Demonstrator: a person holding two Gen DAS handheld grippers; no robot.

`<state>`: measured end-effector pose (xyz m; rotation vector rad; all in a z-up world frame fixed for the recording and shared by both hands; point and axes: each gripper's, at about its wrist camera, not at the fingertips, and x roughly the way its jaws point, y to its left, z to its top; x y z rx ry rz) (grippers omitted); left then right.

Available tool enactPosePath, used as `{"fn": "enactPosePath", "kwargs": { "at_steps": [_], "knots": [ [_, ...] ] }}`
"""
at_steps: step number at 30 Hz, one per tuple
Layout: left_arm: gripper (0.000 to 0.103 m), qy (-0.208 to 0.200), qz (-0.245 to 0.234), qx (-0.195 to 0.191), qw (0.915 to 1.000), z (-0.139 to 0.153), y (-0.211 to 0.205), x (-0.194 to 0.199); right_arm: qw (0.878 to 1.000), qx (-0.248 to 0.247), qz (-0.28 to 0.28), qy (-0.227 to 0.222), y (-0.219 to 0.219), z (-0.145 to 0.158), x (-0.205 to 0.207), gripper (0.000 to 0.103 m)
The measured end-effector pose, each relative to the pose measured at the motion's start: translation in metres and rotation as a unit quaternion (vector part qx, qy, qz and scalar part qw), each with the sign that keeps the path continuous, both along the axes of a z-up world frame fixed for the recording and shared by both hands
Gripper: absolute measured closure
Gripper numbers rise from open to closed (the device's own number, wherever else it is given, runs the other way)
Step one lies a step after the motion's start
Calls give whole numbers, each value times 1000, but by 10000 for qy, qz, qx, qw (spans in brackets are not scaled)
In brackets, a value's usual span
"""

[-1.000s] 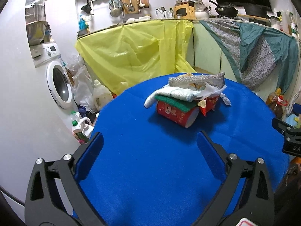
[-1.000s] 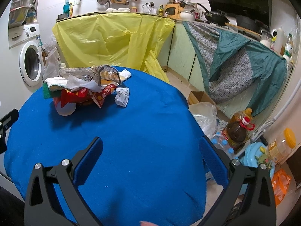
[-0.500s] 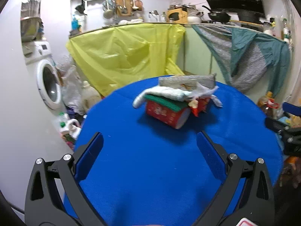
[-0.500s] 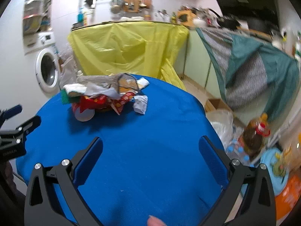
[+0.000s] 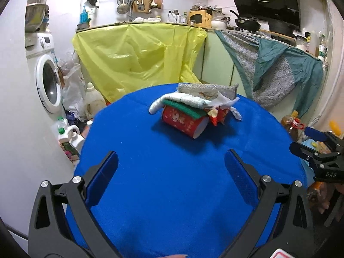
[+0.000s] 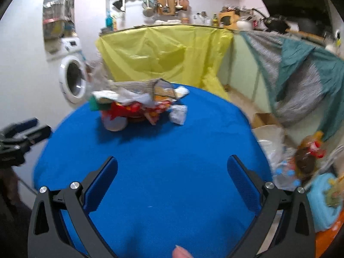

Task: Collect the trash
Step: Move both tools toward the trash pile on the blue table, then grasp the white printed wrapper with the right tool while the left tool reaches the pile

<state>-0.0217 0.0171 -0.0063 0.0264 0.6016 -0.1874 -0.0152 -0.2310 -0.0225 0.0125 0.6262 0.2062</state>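
Trash pile sits mid-counter: a red can on its side under a green sponge, white cloth and wrappers. Both grippers, left and right, hover with fingers spread, empty.

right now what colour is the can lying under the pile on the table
Red, with a printed figure and pale lettering; the can shows best in the left wrist view.

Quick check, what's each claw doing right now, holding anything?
Left claw: open, holding nothing, over the blue table.
Right claw: open, holding nothing, short of the trash pile.
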Motion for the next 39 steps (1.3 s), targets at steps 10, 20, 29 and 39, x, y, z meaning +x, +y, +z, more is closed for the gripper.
{"fn": "enactPosePath", "kwargs": {
  "at_steps": [10, 20, 29, 39],
  "knots": [
    [8, -124, -182, -281, 9994, 6, -1, -1, 9990, 248, 361, 49, 3, 4, 3, 5],
    [8, -155, -208, -48, 9997, 14, -8, 29, 9995, -65, 282, 147, 4, 7, 34, 5],
    [8, -158, -296, -63, 9994, 13, -5, 58, 9989, -420, 60, 200, -8, 4, 57, 5],
    [8, -72, -539, 184, 9983, -3, -21, 78, 9984, -496, 3, 276, -20, -8, 68, 5]
  ]
}}
